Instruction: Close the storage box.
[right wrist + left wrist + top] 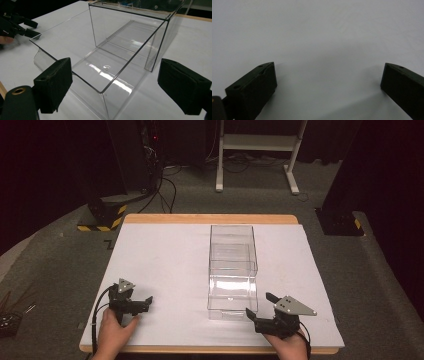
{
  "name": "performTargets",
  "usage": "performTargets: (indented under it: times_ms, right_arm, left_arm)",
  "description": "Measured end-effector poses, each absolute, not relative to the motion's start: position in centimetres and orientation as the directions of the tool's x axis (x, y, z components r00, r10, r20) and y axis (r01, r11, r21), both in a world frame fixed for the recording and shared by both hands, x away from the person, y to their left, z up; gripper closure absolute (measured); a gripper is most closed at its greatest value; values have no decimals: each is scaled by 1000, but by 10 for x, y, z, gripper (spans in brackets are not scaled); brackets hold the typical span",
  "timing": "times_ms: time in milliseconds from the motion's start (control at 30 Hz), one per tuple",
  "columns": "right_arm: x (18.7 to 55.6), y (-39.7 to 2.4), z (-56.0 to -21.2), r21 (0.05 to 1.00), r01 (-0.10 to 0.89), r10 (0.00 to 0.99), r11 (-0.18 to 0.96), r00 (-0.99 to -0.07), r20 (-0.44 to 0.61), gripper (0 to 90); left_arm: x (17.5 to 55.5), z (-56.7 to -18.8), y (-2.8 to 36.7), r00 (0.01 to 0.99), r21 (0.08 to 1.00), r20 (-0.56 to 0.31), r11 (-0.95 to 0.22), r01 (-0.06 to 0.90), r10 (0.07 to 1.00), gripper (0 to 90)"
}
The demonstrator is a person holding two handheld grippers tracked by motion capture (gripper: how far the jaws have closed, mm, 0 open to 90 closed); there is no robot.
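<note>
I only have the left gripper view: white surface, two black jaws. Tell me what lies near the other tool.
Observer: A clear plastic box sits just ahead of the right tool, whose jaws stand open.
Operator: Say if it is touching.
Observer: No; in the high view the right tool sits just short of the box's near corner.
Operator: Report my own tool.
Observer: Your left tool rests on the white board, left of the box.
</note>
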State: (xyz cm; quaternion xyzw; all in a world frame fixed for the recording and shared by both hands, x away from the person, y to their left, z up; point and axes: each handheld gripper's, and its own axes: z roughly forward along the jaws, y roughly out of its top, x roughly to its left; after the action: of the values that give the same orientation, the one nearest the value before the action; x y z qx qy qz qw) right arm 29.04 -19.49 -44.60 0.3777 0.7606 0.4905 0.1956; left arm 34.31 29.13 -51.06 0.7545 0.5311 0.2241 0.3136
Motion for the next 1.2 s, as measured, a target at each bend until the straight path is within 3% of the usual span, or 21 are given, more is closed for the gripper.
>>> performTargets:
  times_ms: [1200]
  right_arm:
    - [295, -192, -460, 880, 404, 778, 250, -625, 66, 143]
  left_arm:
    - [343, -511, 291, 336, 711, 5, -239, 661, 942, 6]
